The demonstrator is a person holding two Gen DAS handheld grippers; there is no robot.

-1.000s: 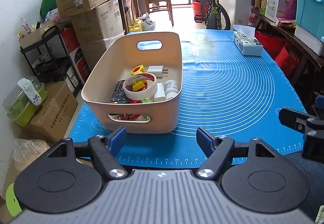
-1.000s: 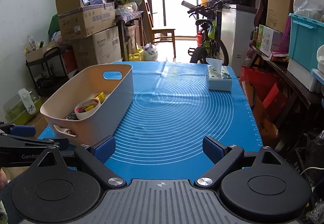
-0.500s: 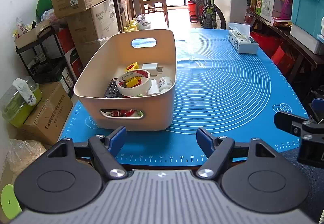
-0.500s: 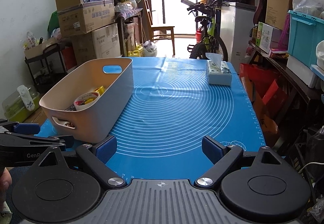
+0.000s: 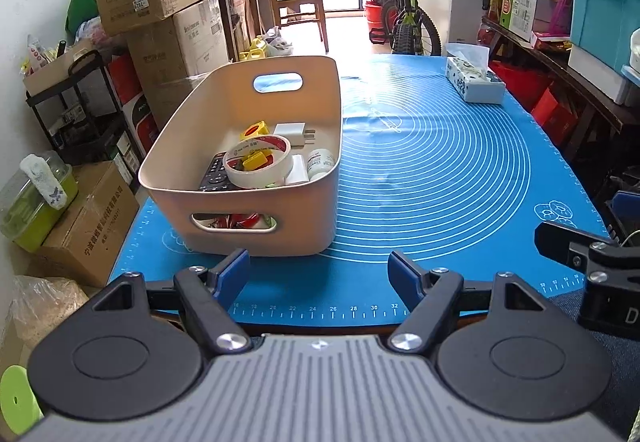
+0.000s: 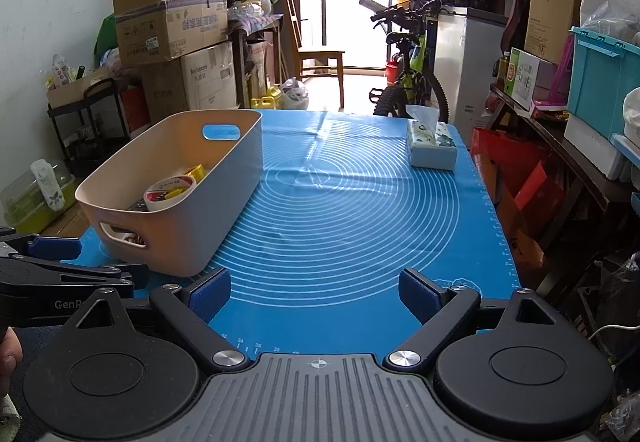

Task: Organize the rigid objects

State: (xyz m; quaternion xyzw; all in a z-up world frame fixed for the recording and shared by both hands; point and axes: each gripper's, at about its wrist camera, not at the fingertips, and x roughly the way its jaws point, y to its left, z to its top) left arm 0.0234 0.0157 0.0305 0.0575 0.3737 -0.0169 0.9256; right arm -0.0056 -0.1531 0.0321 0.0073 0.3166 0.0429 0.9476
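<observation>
Left tongs [image 5: 318, 272]: sitting at the near edge of the surface [image 5: 440, 170], blue pads spread wide, gripping nothing and touching nothing.

Right tongs [image 6: 314, 292]: likewise gaping wide and carrying nothing, hovering over the near edge of the blue mat, off to the right of the left pair.

Bin [image 5: 256, 210]: beige, two handle slots, standing on the mat just ahead of the left tongs and slightly to their left; long axis running away from the tongs toward the far end of the surface. The left tongs are lying nearer to it; from the right tongs it is lying ahead and well to the left.

Contents of bin: tape roll [image 5: 258, 162] resting on top, remote control [image 5: 214, 174] beneath it at the left, white bottle [image 5: 320, 164] lying against the right wall, white charger plug [image 5: 292, 132] and yellow piece [image 5: 254, 130] farther back.

Tissue box [image 6: 430, 146]: sitting far right on the mat, well apart from everything else.

Judgement: loose items are appearing already gathered.
</observation>
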